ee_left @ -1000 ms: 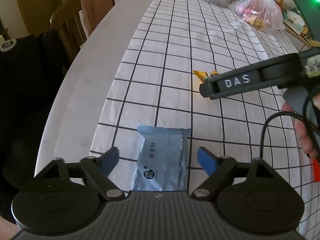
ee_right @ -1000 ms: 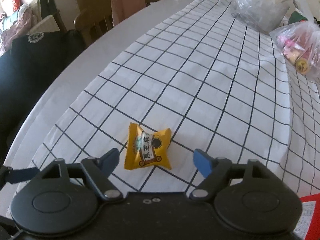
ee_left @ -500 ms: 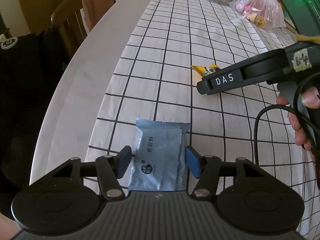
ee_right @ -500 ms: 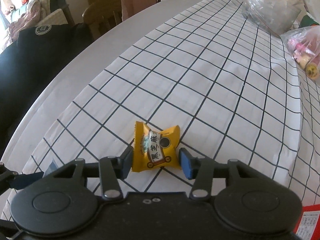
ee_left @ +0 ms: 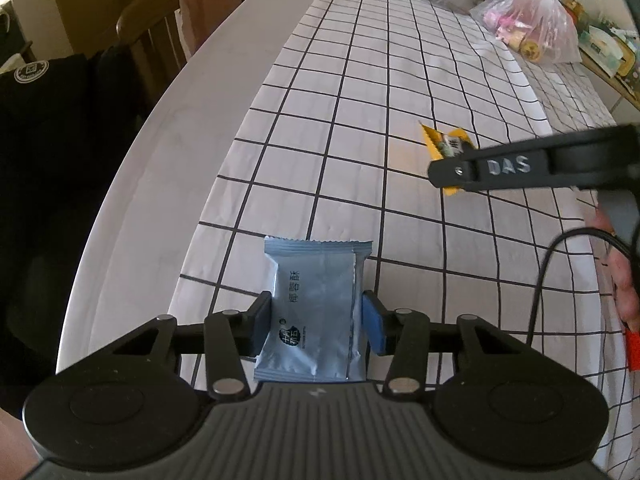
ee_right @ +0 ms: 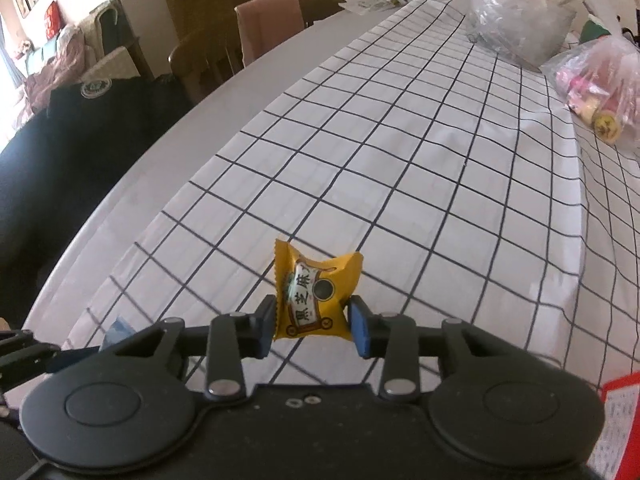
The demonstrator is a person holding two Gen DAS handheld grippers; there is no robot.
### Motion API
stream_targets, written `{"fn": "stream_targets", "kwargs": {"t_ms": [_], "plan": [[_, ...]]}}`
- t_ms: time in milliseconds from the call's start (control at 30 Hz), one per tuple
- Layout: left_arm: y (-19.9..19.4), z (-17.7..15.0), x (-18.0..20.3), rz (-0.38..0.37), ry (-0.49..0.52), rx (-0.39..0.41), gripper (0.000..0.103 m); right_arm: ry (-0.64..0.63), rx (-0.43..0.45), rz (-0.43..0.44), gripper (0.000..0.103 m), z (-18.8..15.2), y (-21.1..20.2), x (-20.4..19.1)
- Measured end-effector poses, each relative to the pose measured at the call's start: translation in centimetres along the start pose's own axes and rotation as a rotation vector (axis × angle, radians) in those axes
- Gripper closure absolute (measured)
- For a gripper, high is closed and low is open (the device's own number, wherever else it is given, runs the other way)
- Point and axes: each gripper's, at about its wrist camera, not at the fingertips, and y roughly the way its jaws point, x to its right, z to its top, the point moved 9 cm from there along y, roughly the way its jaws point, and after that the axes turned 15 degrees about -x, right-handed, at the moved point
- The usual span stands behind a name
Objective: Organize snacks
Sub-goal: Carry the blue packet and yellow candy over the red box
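Now both tools are gripping: the left tool (ee_left: pixel 316 322) has just been closing its jaws, and its pads are pressing the sides of the blue snack packet (ee_left: pixel 314 312), which is lying flat on the checked cloth (ee_left: pixel 360 120) near the desk's (ee_left: pixel 168 152) front edge. The right tool (ee_right: pixel 312 326) is pinching the yellow snack packet (ee_right: pixel 314 292) at its narrowest setting, and that packet appears to be coming clear of the cloth. To do this step well, I would be lifting each packet straight up, keeping the squeeze steady without crushing the contents. The blue wrapper is looking slick, so slipping is the risk. The two tools are working near each other; keeping them apart while carrying avoids a knock.
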Motion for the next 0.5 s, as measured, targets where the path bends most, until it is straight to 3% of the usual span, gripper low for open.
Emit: {"fn": "stream_targets", "kwargs": {"t_ms": [500], "plan": [[-5.8, -2.7, 4.2, -0.010, 0.048, 0.041, 0.057, 0.035, 0.086, 0.046, 0.067, -7.0, -9.1, 0.9]]}}
